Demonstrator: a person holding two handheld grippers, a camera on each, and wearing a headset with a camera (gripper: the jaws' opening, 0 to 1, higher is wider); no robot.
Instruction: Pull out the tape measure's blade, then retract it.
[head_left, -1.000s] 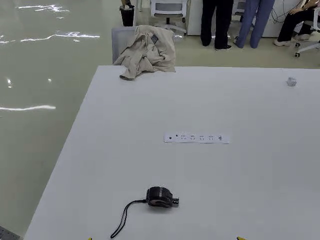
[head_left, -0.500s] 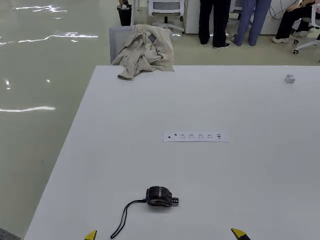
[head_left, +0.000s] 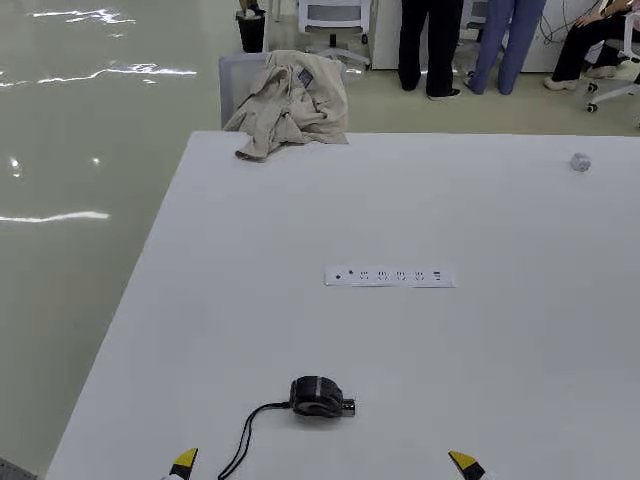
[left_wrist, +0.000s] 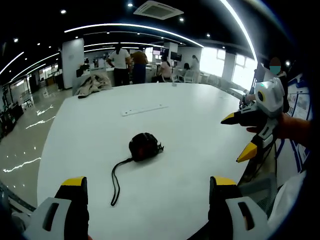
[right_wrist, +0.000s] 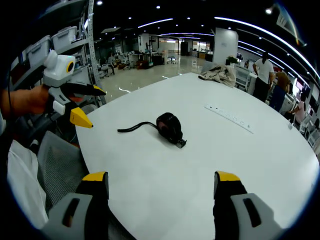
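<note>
Your tape measure (head_left: 320, 397) lies on the white bench (head_left: 420, 200) in the lower middle of the head view, near the bench's near edge; its black case rests on the surface, with the blade's end showing as a short tab at the case's right side; a black strap (head_left: 245, 445) curls from the case's left side down towards the bottom of the frame. Your left gripper (left_wrist: 149, 184) is spread wide and holds nothing; in its own view the tape measure (left_wrist: 144, 146) sits above and between the two yellow-tipped jaws, apart from both. Your right gripper (right_wrist: 161, 177) is likewise wide apart and empty; in its view the tape measure (right_wrist: 170, 126) lies in the middle of the frame, clear of the jaws. In the head view one yellow fingertip (head_left: 184, 460) shows at the bottom left edge and another fingertip (head_left: 462, 462) at the bottom right, on either side of the tape measure and touching neither it nor the strap. Above the tape measure, mid-frame, a white power strip (head_left: 389, 277) lies flat on the bench; a beige jacket (head_left: 290, 100) is heaped at the bench's far left corner; a small pale lump (head_left: 580, 162) sits at the upper right of the bench; people (head_left: 470, 40) stand beyond it along the top edge.
</note>
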